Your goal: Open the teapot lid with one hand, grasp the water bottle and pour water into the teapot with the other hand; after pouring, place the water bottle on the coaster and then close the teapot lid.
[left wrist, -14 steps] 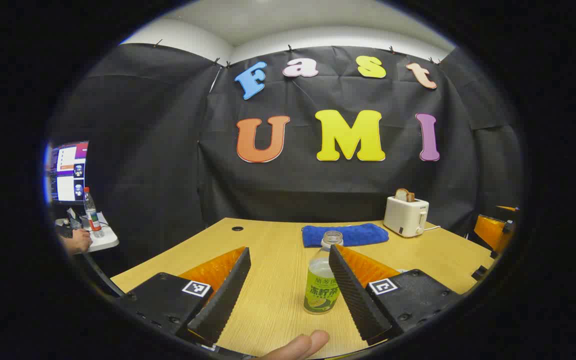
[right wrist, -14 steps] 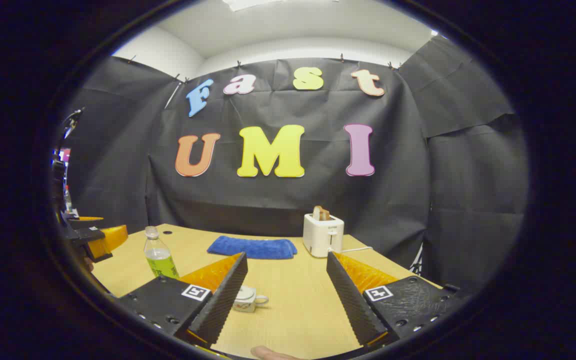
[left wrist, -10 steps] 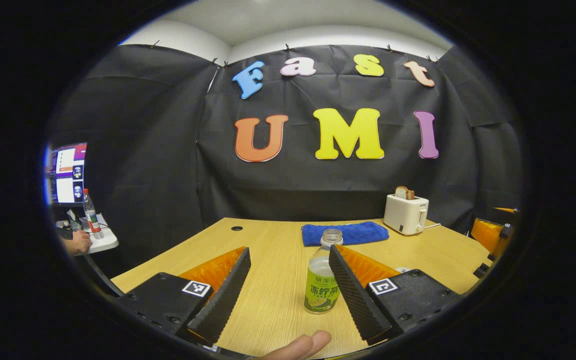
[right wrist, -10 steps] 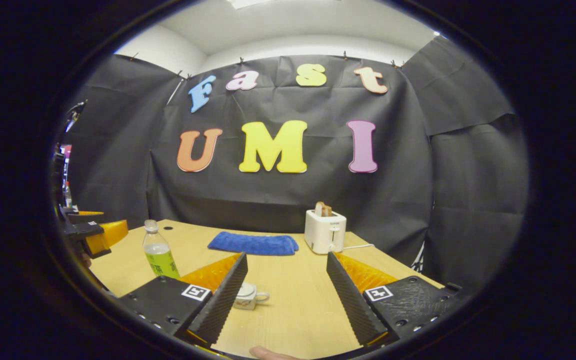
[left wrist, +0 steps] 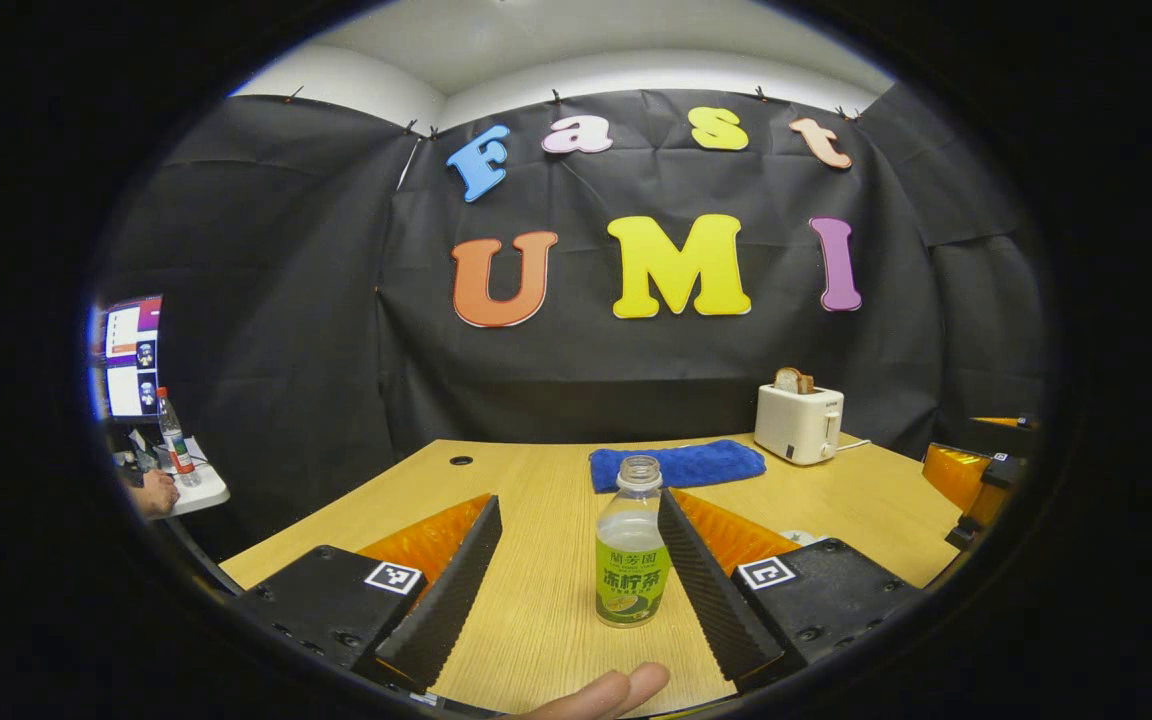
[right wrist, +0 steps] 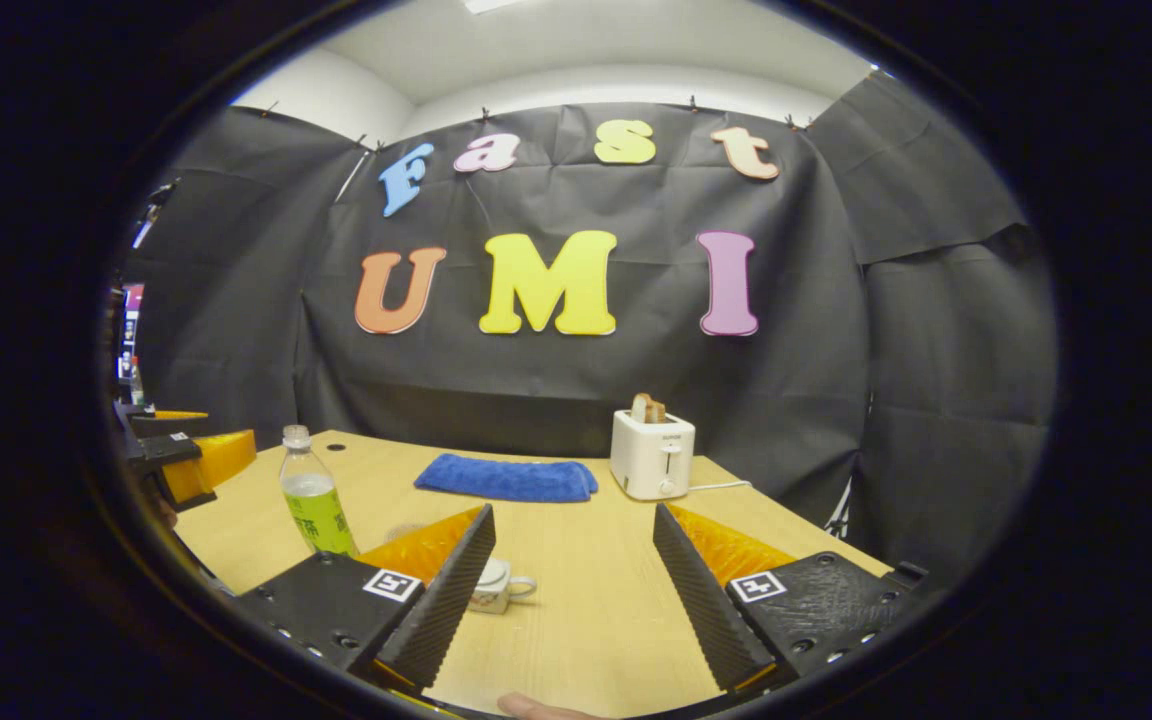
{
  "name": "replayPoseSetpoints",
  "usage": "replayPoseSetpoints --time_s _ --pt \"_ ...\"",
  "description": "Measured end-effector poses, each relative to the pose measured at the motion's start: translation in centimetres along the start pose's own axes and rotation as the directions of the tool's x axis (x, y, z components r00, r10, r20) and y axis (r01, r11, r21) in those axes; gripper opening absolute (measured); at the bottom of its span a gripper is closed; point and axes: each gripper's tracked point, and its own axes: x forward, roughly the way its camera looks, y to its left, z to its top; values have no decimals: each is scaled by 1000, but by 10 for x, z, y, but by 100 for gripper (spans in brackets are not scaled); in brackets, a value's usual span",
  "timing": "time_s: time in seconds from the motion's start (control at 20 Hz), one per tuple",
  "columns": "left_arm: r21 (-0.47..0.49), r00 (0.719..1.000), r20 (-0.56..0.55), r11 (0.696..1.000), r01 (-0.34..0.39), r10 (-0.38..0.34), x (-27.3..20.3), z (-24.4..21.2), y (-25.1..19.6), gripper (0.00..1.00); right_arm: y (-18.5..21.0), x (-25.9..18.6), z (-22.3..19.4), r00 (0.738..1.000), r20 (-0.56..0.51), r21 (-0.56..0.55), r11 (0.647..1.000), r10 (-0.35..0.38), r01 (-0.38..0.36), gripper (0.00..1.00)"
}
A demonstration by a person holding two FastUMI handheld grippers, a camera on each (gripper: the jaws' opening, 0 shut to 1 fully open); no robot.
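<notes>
Left gripper (left wrist: pixel 576 570) jaws spread wide, nothing held. Water bottle (left wrist: pixel 631 545) upright on surface (left wrist: pixel 536 480), uncapped, between fingers toward 1 o'clock, near right finger; lined up for grasp, I judge. Right gripper (right wrist: pixel 571 590) jaws released too, aimed over teapot (right wrist: pixel 496 585) at 10 o'clock, lid seemingly on. Lid lift likely next. Coaster not made out.

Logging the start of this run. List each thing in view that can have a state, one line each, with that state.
left gripper: open, the bottle ahead between its fingers, untouched.
right gripper: open, holding nothing.
water bottle: upright on the table, uncapped, partly full.
teapot: on the table, partly hidden; lid state unclear.
toaster: bread sticking up from its slot.
blue cloth: lying flat.
</notes>
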Motion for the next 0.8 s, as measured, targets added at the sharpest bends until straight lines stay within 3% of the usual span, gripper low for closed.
replayPoseSetpoints --time_s 0.4,0.8 --pt "-9 1000 -6 1000 -1 1 4 -5 2 98 7 22 -18 1000 -9 39 999 -4 5 96" --pt "5 999 -47 1000 -17 17 13 -20 6 98 41 76 -46 998 -4 61 996 61 -61 95"
